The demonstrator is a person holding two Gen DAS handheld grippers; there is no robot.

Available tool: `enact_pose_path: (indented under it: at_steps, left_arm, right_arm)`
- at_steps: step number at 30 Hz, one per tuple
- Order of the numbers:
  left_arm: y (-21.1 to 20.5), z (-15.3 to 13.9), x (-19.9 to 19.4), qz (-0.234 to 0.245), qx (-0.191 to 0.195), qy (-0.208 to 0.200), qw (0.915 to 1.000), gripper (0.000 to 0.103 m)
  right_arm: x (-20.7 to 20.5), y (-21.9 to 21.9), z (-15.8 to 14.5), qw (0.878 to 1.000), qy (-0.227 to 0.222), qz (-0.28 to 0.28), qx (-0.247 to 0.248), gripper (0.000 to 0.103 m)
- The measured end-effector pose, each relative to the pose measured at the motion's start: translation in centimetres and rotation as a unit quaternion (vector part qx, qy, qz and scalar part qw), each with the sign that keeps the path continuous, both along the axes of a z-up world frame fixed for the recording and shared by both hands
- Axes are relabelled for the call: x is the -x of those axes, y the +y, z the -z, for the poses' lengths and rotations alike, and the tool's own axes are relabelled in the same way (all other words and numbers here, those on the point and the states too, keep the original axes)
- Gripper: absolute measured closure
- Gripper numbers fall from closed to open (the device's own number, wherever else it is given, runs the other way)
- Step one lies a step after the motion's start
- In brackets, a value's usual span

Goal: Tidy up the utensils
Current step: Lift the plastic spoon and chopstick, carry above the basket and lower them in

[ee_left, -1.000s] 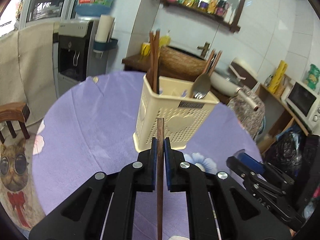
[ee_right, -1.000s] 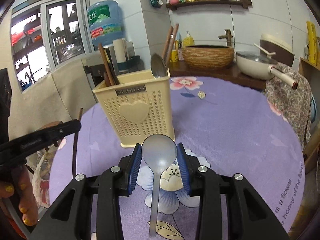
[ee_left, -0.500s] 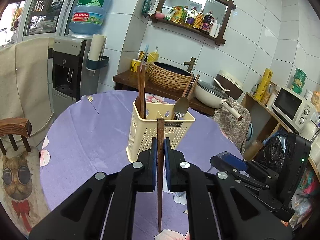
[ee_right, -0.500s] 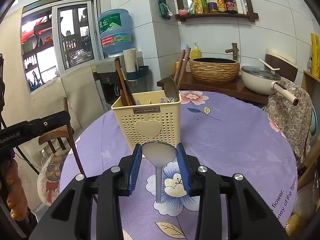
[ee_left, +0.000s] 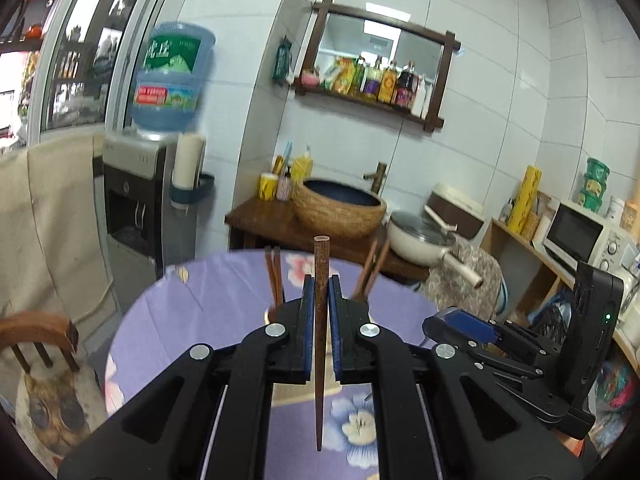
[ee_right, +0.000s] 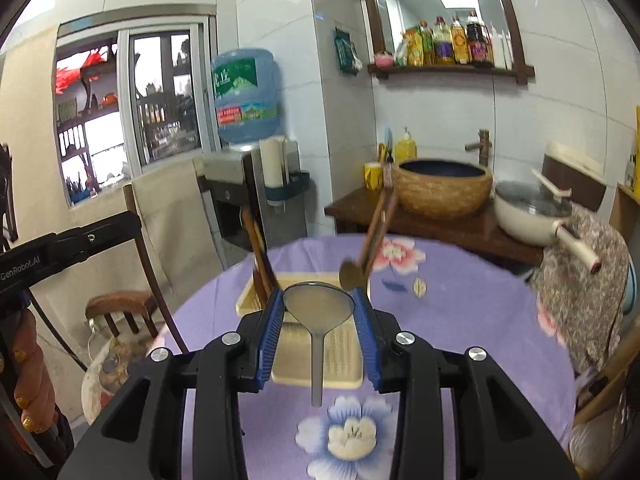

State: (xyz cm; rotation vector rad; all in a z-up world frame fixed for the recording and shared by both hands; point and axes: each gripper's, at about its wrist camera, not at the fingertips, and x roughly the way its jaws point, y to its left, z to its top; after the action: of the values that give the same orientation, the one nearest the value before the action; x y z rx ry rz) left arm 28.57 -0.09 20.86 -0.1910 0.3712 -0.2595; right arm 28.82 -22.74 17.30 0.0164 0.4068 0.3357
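The round bench under a lilac flowered cloth (ee_right: 460, 312) fills the lower half of both views, and on it stands the cream perforated plastic utensil caddy (ee_right: 316, 360), already holding dark wooden chopsticks (ee_right: 260, 256) at its left end and a metal spoon (ee_right: 354, 274) at its right. The right gripper (ee_right: 319, 322) is just above and in front of the caddy, jaws clamped on the bowl of a grey metal spoon (ee_right: 319, 304), handle hanging straight down. The left gripper (ee_left: 319, 328) has its jaws pressed together on a single dark brown wooden chopstick (ee_left: 320, 340), long axis vertical, thin tip downward. The caddy lies ahead of and below both; the right looks nearer its rim.
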Motion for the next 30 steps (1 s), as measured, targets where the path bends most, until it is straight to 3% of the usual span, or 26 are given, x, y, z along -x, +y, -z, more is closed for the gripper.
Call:
enact_pose_path:
  at_steps: [5,8,11,14,18,24,30]
  left_arm:
    - [0.6,-5.7,-3.4,-0.043,0.01,-0.031,0.9985,0.096]
    - [0.6,-6.8,-5.5,-0.069,0.01,-0.036,0.9969,0.096]
    - [0.1,-5.5,-7.7,-0.077,0.007,-0.02,0.9968,0.096]
    - [-0.2,-3.5,-8.8,-0.117,-0.015,-0.045,0.992,0.096]
    - [-0.1,-2.0,-10.1,-0.103,0.004,-0.021,0.9945,0.096]
    - [-0.7,-2.8,-9.9,-0.1,-0.012,-0.045,0.9939,0.096]
    - [-1.9,0.7,-10.1,-0.085,-0.029,-0.016,0.9958,0.096]
  right_arm:
    - [-2.9,0.6,-5.0,0.999,-0.032,0.01,-0.016,0.068]
    - [-4.6,1.2,-5.1,0.999,-0.037,0.02,-0.005,0.068]
    - [-6.2,1.7,-3.0,1.0,-0.017,0.025,0.002,0.068]
    - [-7.4,2.1,0.3,0.999,0.009,0.029,0.014,0.068]
    - [-8.6,2.3,3.6,0.999,0.036,0.03,0.016,0.068]
    - [-9.1,2.6,4.2,0.999,0.04,0.023,0.019,0.068]
    - [-9.4,3.1,6.4,0.998,0.06,0.021,0.025,0.068]
